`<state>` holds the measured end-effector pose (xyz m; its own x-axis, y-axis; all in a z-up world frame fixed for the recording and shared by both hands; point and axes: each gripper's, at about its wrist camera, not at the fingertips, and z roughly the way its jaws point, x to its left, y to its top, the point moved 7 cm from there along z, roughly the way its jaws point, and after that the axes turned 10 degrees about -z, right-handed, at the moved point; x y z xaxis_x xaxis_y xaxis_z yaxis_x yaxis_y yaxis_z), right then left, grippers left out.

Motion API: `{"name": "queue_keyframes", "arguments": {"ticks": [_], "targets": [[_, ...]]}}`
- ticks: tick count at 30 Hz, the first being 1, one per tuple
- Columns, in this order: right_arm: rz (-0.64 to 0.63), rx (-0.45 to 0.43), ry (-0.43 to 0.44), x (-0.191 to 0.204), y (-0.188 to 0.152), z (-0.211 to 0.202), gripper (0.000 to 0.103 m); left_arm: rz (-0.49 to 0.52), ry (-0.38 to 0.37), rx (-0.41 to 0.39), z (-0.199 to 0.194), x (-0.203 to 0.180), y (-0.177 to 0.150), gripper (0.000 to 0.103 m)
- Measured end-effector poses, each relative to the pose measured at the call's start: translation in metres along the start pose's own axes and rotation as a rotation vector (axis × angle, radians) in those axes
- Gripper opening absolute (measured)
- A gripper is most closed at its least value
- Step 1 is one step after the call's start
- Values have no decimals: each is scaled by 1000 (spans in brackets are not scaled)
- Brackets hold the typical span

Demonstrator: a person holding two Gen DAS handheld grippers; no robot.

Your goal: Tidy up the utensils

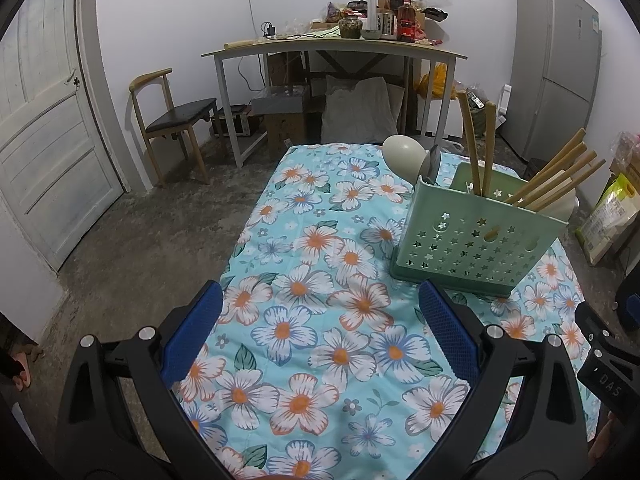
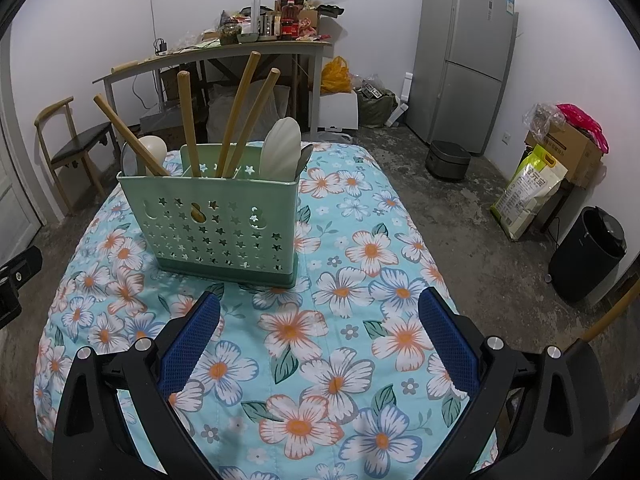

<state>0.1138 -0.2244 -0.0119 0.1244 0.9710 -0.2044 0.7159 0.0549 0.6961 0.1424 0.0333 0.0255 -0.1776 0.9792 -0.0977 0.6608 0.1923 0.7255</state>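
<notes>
where the green caddy [image 2: 218, 224] stands, its walls hide the utensil [image 2: 191, 124] ends.

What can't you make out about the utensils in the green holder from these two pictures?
- Lower ends of the wooden handles: both views, hidden by the green utensil holder wall.
- Grey utensil beside the white spoon: left view, mostly behind the holder rim, type unclear.
- Holder's compartment dividers: right view, only partly visible.

The counter is covered by a matt quilted floral cloth [image 2: 340, 320]. The utensil holder [image 2: 216, 232] is seen as smooth pale-green plastic, pierced with stars. Matt wooden handles [image 2: 236, 116] and a glossy white spoon [image 2: 282, 152] are held in it.
</notes>
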Motion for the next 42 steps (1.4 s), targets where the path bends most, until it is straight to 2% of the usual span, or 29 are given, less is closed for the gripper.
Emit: {"name": "queue_keyframes", "arguments": {"ticks": [42], "targets": [[6, 8, 4, 4, 0, 1, 97, 1, 1, 5, 2, 3, -2, 95]]}}
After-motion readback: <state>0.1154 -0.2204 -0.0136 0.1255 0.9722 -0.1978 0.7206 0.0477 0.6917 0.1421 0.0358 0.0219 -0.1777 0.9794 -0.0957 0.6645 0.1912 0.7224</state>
